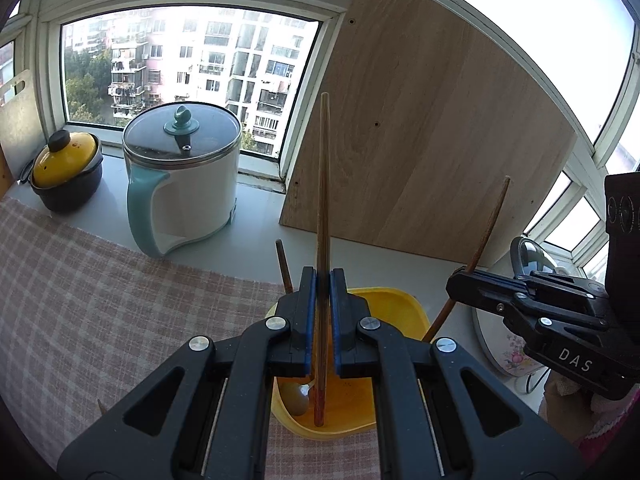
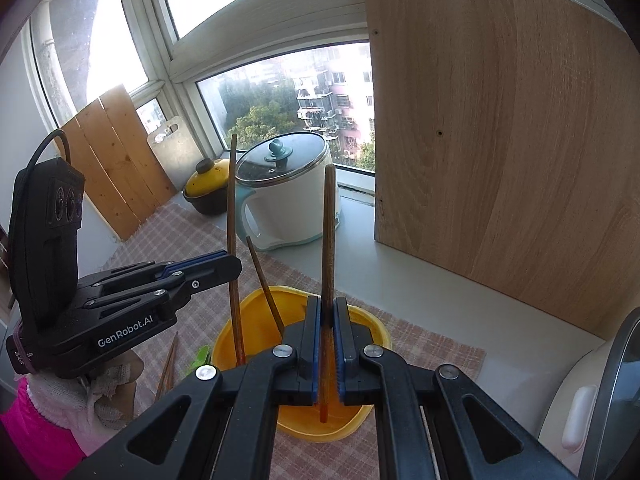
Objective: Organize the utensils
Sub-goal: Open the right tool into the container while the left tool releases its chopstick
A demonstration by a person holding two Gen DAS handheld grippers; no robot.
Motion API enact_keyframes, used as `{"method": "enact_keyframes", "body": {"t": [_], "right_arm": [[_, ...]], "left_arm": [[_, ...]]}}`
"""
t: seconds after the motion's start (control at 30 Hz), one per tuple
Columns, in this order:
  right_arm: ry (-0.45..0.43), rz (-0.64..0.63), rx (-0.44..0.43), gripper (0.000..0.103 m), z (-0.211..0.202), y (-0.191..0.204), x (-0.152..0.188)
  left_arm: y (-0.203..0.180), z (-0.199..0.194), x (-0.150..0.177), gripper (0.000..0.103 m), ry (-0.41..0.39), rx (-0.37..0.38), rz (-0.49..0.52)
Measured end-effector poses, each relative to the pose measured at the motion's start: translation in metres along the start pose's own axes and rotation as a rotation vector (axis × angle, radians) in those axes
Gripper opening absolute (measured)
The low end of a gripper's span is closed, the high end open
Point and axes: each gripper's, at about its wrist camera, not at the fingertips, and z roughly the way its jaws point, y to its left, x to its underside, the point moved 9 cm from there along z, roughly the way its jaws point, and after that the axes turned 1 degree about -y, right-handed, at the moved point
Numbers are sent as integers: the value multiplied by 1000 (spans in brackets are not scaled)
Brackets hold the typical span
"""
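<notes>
My left gripper (image 1: 323, 276) is shut on a brown wooden chopstick (image 1: 322, 184), held upright with its lower tip inside the yellow plastic tub (image 1: 384, 300). My right gripper (image 2: 327, 306) is shut on a second wooden chopstick (image 2: 329, 232), also upright with its tip in the same tub (image 2: 360, 320). A third stick (image 2: 264, 280) leans inside the tub, and a spoon (image 1: 295, 397) lies at its bottom. Each gripper shows in the other's view: the right one in the left wrist view (image 1: 460, 284), the left one in the right wrist view (image 2: 236, 266).
A white and teal electric pot (image 1: 182, 176) and a yellow-lidded casserole (image 1: 66, 170) stand by the window. A wooden board (image 1: 420, 140) leans against the window. More chopsticks (image 2: 168, 368) and a green item (image 2: 202, 356) lie on the checked cloth (image 1: 100, 288). A plate (image 1: 504, 356) sits at right.
</notes>
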Motion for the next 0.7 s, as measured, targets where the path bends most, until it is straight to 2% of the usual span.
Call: {"method": "enact_keyframes", "body": {"t": [0.2, 0.23, 0.3, 0.47, 0.53, 0.6, 0.7], "right_arm": [[31, -2, 11, 6, 12, -1, 12], [31, -7, 22, 9, 12, -1, 13], [24, -11, 34, 25, 10, 0, 13], [5, -23, 65, 28, 0, 6, 13], [-5, -35, 86, 32, -5, 8, 14], [-17, -37, 106, 46, -9, 10, 14], [-33, -34, 116, 48, -17, 13, 14]], "left_arm": [[-1, 1, 10, 5, 24, 1, 15], [-2, 0, 12, 5, 29, 1, 21], [-2, -3, 13, 5, 25, -6, 28], [-1, -14, 15, 5, 13, -6, 37], [0, -19, 16, 5, 10, -2, 37], [0, -24, 17, 5, 6, 2, 41], [1, -33, 18, 5, -4, 0, 50]]}}
